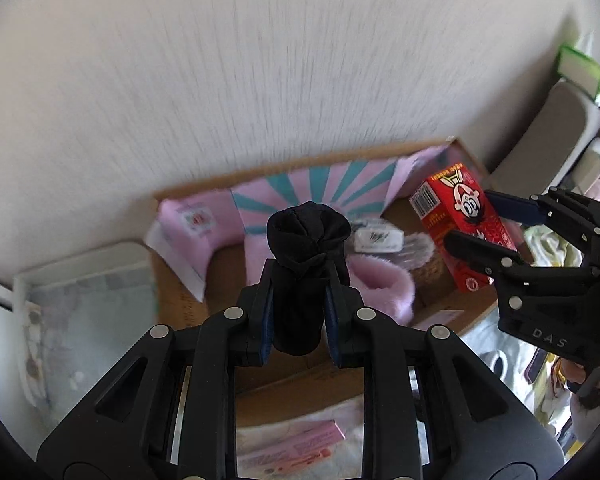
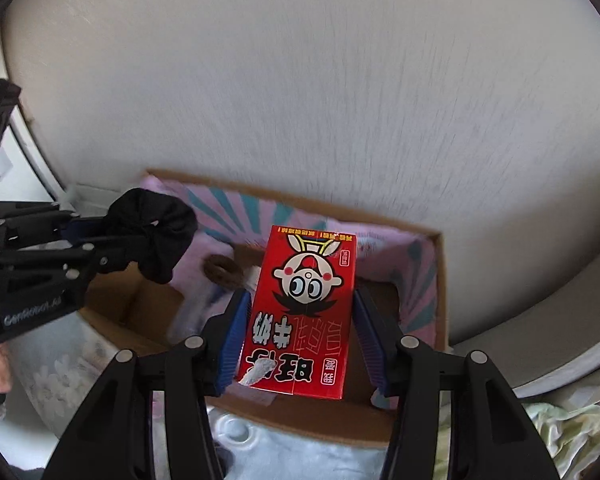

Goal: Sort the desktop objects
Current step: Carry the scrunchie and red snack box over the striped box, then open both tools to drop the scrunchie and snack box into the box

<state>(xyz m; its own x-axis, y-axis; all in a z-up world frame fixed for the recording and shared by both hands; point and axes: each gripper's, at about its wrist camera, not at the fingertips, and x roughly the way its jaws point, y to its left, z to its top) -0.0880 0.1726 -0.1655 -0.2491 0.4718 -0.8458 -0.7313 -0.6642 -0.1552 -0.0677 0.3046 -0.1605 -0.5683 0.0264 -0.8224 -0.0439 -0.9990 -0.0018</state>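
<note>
Black cloth bundle (image 1: 306, 264) and red cartoon-faced carton (image 2: 302, 312) hang side by side above an open cardboard box (image 2: 440, 280) set against a pale wall (image 1: 260, 60). The bundle's lower end is hidden between the left gripper's (image 1: 300, 292) blue pads, and what kind of cloth it is cannot be told. Motion blur smears the box's pink and teal lining (image 1: 312, 184), a pink fluffy item (image 1: 384, 284) and a small white packet (image 1: 376, 238) inside it. The box's far rim meets the wall; its near rim lies below both tools, with bare cardboard floor showing at the left corner. The left gripper is clamped nearly together on the bundle. The right gripper (image 2: 300, 332) stands partly apart, its pads pressed to the carton's narrow sides, holding it printed face up.
</note>
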